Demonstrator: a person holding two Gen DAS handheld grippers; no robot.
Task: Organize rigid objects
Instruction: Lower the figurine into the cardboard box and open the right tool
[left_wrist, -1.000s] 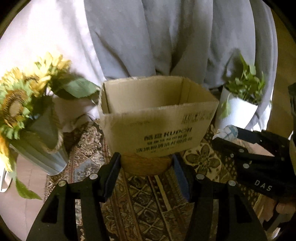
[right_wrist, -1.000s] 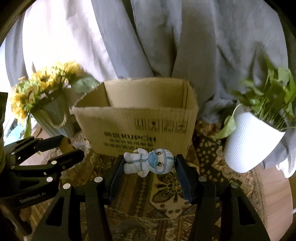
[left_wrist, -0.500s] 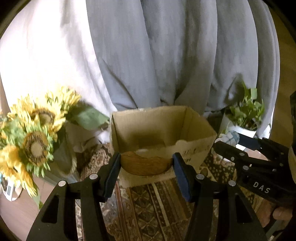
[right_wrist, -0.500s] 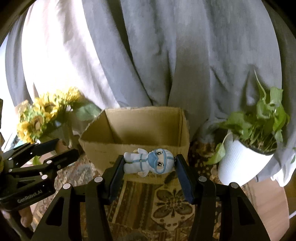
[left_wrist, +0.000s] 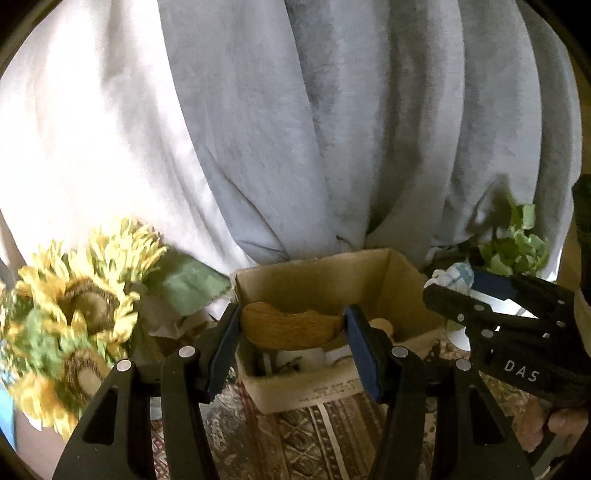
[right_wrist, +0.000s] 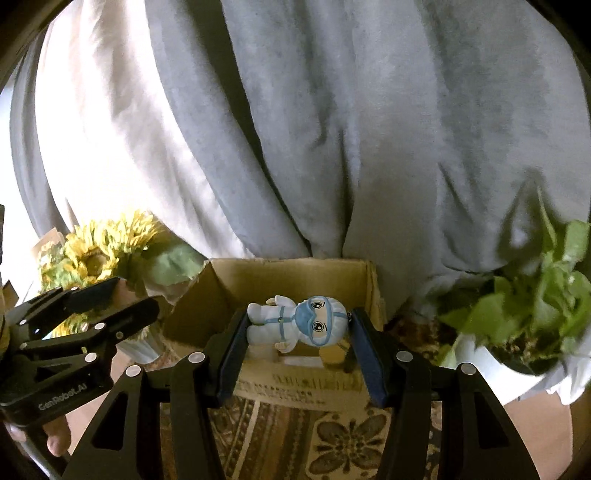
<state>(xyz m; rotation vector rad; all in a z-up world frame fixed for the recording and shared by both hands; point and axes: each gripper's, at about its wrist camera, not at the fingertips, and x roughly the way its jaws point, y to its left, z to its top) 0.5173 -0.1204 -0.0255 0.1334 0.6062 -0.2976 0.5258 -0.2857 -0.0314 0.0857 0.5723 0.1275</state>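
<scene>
Behind everything, a grey draped cloth (left_wrist: 332, 129), filling the far side from left to right. Below it, at centre, an open cardboard box (left_wrist: 399, 280) on a patterned rug (left_wrist: 325, 435), with pale items inside, too blurred to name. Far left of the box, a bunch of sunflowers (left_wrist: 85, 306); right of it, a leafy plant (right_wrist: 535, 291) in a white pot (right_wrist: 476, 354).

Nearest the lens in each view, a black two-finger gripper. Left gripper (left_wrist: 293, 326): closed onto a brown wooden piece (left_wrist: 291, 326), fingers (left_wrist: 221, 347) pressing both its ends, held over the near part of the box opening. Right gripper (right_wrist: 297, 326): clamped on a small figurine (right_wrist: 299, 325) in a white suit and blue mask, lying sideways, head to the right, pinned at feet and head. Held above the near wall of the box, by the right wrist view.

Seen from the left wrist, the right gripper at the right edge, the figurine's tip between its fingers near the box's right wall.
</scene>
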